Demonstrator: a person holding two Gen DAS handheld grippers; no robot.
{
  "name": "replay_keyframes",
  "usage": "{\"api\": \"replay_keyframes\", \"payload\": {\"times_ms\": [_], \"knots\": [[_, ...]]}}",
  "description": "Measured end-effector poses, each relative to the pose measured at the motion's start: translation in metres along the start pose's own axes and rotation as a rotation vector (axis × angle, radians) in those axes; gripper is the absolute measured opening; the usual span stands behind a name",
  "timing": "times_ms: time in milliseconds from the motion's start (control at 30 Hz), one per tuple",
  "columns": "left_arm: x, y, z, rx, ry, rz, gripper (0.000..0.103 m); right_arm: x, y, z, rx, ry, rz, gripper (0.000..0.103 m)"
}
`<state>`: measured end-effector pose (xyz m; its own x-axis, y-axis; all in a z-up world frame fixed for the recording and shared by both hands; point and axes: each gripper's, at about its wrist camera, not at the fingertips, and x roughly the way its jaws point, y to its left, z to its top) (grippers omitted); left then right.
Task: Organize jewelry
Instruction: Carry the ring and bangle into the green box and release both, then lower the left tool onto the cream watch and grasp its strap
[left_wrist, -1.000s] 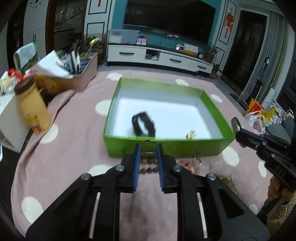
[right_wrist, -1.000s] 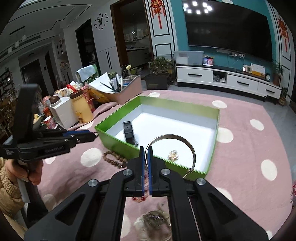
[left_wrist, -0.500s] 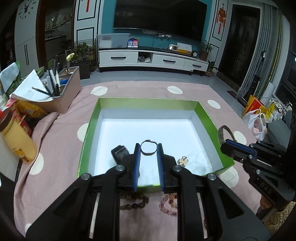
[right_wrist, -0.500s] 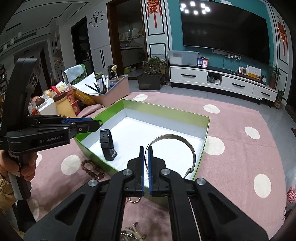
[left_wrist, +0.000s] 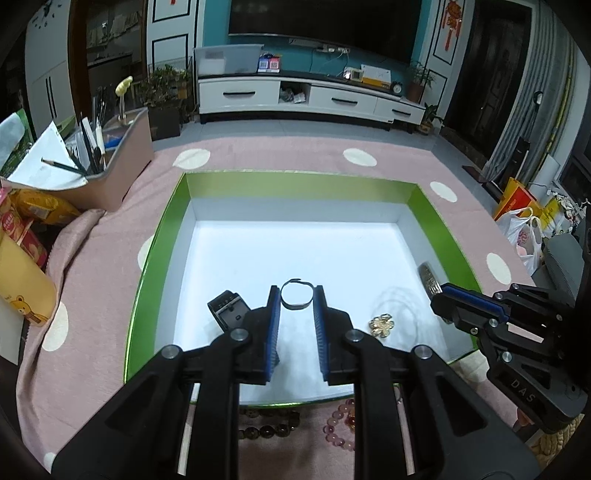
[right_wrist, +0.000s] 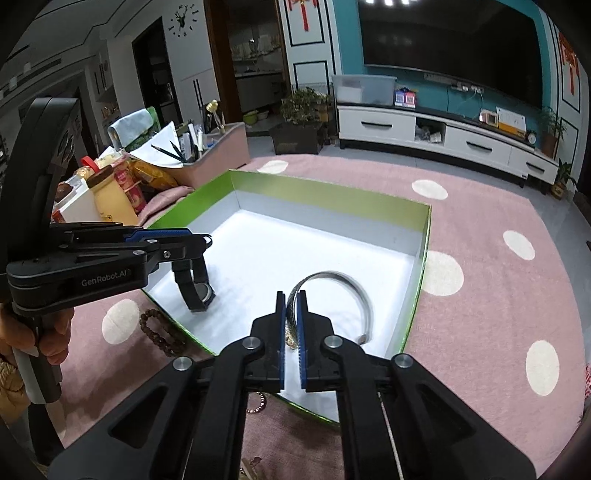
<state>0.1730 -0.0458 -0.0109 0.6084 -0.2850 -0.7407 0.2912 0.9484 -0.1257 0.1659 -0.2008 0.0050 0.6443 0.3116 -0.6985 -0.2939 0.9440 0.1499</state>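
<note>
A green box (left_wrist: 162, 236) with a white floor lies on the pink dotted cloth. My left gripper (left_wrist: 296, 295) is shut on a small metal ring (left_wrist: 295, 304), held just above the box floor near the front. A black watch (left_wrist: 229, 308) lies to its left and a gold trinket (left_wrist: 382, 325) to its right. My right gripper (right_wrist: 291, 306) is inside the box at the front right. Its jaws are opening, with a silver bangle (right_wrist: 354, 288) still standing between the parted pads. The left gripper (right_wrist: 205, 240) also shows beside the watch (right_wrist: 195, 284).
Brown beads (left_wrist: 266, 430) and pink beads (left_wrist: 338, 424) lie on the cloth in front of the box. A tan organiser with pens (left_wrist: 122, 158), snack packets and a yellow bottle (left_wrist: 22, 288) crowd the left. A hand (right_wrist: 55, 332) grips the left tool.
Both grippers have moved forward and down over the box, carrying the ring and the bangle inside. The right pads have parted a little around the bangle.
</note>
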Motion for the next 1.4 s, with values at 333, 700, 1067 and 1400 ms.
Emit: {"api": "replay_keyframes", "payload": {"times_ms": [333,700,1067,1400], "knots": [[-0.01,0.008,-0.007,-0.028,-0.011,0.001,0.044,-0.022,-0.007,-0.003,0.059,-0.036,0.008,0.013],[-0.046,0.005,-0.033,-0.04,-0.025,-0.034,0.05,-0.058,-0.004,-0.023,0.107,-0.062,0.014,0.02],[-0.07,-0.01,-0.08,-0.063,0.059,-0.156,0.055,-0.093,0.004,-0.049,0.14,-0.082,0.008,0.02],[-0.045,-0.051,-0.101,0.001,0.206,-0.264,0.055,-0.117,0.003,-0.084,0.191,-0.07,-0.002,0.02]]}}
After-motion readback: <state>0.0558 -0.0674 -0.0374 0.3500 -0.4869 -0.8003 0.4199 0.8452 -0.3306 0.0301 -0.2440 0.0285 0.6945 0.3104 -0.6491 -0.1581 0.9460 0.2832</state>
